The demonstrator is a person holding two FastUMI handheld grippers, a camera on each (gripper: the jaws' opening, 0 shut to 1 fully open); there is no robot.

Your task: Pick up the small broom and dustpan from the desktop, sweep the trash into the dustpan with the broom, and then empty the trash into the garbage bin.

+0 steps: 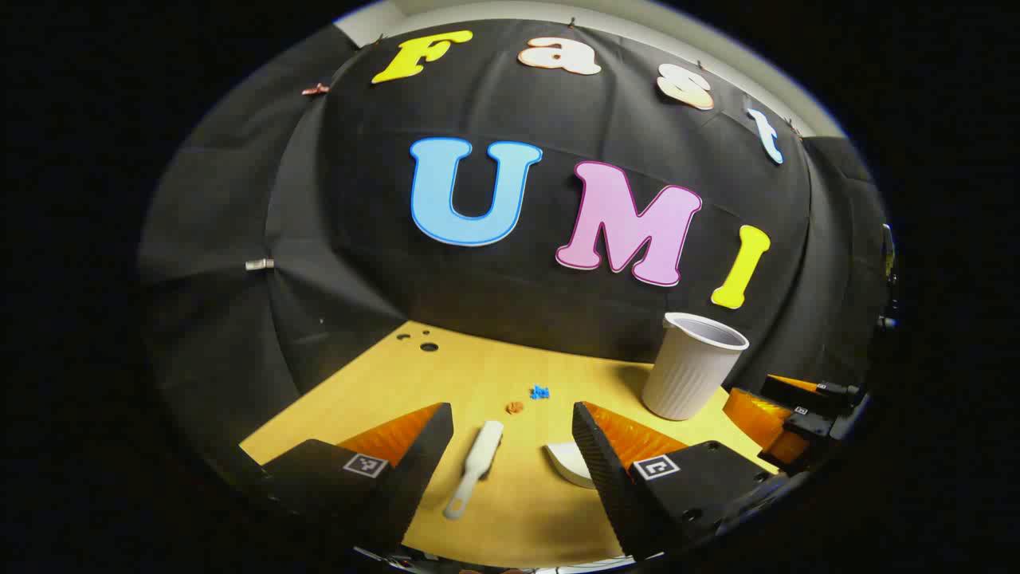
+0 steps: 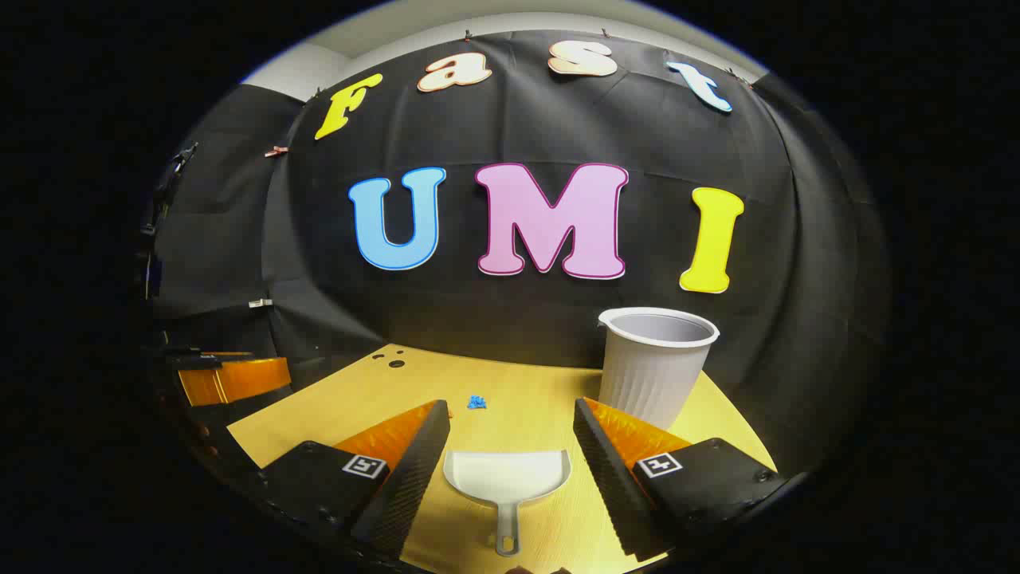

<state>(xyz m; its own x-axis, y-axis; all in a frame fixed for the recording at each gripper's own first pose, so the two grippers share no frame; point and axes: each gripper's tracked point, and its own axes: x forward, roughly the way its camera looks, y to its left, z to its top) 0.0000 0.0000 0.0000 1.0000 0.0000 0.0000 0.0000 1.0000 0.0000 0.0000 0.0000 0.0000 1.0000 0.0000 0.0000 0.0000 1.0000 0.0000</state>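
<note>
A small white broom [image 1: 476, 466] lies flat on the yellow desktop, between the fingers of my open left gripper [image 1: 510, 413], touching neither. An edge of the white dustpan [image 1: 567, 462] shows beside the left gripper's right-hand finger. In the right gripper view the dustpan [image 2: 507, 477] lies flat, handle toward the camera, between the fingers of my open right gripper [image 2: 510, 408]. The trash is an orange scrap [image 1: 515, 406] and a blue scrap [image 1: 540, 391] [image 2: 476, 402] on the desk beyond both tools. A white ribbed cup [image 1: 692, 368] [image 2: 655, 363], the garbage bin, stands upright at the right.
The yellow desktop [image 1: 358, 391] [image 2: 550, 391] ends at the black cloth wall just behind the cup. Small holes [image 1: 429, 346] [image 2: 396, 363] mark its far left corner. The other gripper shows at the right edge [image 1: 797, 414] and at the left edge [image 2: 231, 379].
</note>
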